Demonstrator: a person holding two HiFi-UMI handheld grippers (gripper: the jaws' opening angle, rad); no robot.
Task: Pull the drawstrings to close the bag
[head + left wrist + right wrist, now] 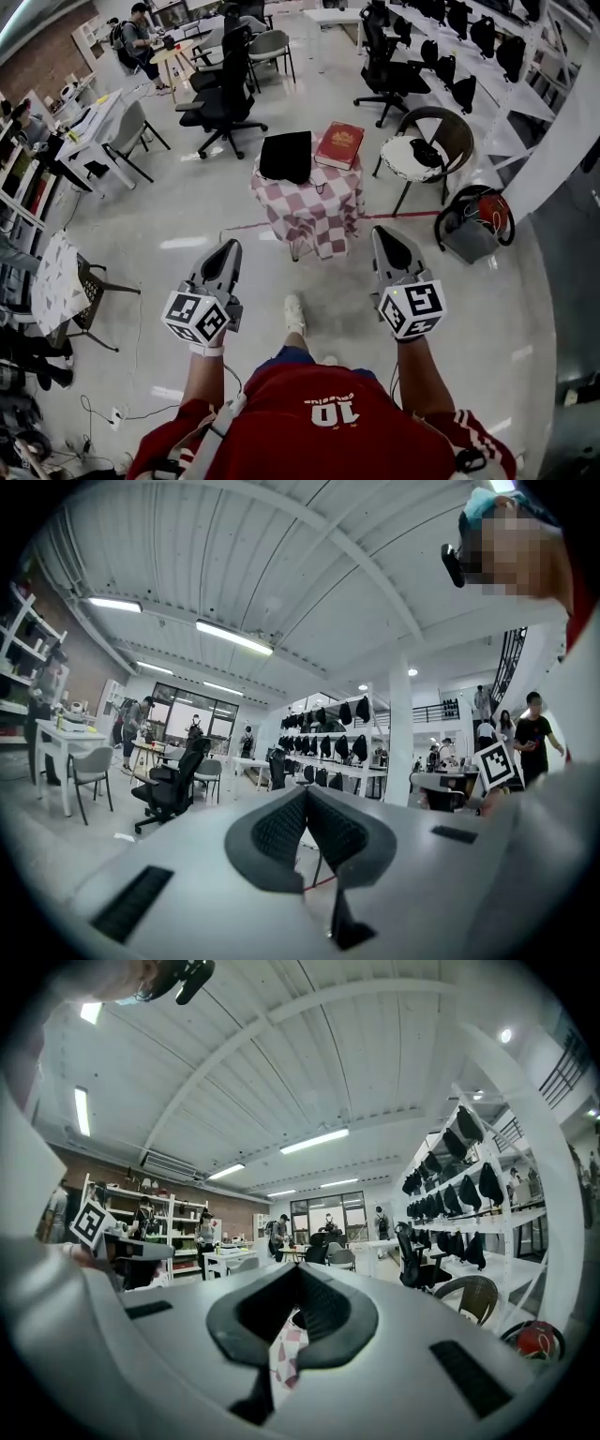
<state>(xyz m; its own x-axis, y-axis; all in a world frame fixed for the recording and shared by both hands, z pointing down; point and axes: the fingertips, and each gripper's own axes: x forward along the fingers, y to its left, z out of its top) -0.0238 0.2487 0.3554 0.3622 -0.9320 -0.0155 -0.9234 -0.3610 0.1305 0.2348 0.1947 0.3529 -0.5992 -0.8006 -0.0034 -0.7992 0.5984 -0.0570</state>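
Observation:
A black drawstring bag [286, 156] lies on a small table with a pink checked cloth [314, 211], beside a red book [338, 145]. I stand a step back from that table. My left gripper [228, 247] is held low at the left, short of the table, jaws shut and empty. My right gripper [383, 234] is held at the right, also shut with nothing in it. In the left gripper view the left gripper [306, 792] has its pads pressed together. In the right gripper view the right gripper [298, 1270] is closed, with the checked cloth [284, 1358] showing below the jaws.
A wicker chair [433, 142] with a white cushion stands right of the table, a red and black bag [476, 218] on the floor beside it. Black office chairs [223, 98] stand behind. White desks [89, 127] and shelving line the left; people sit far back.

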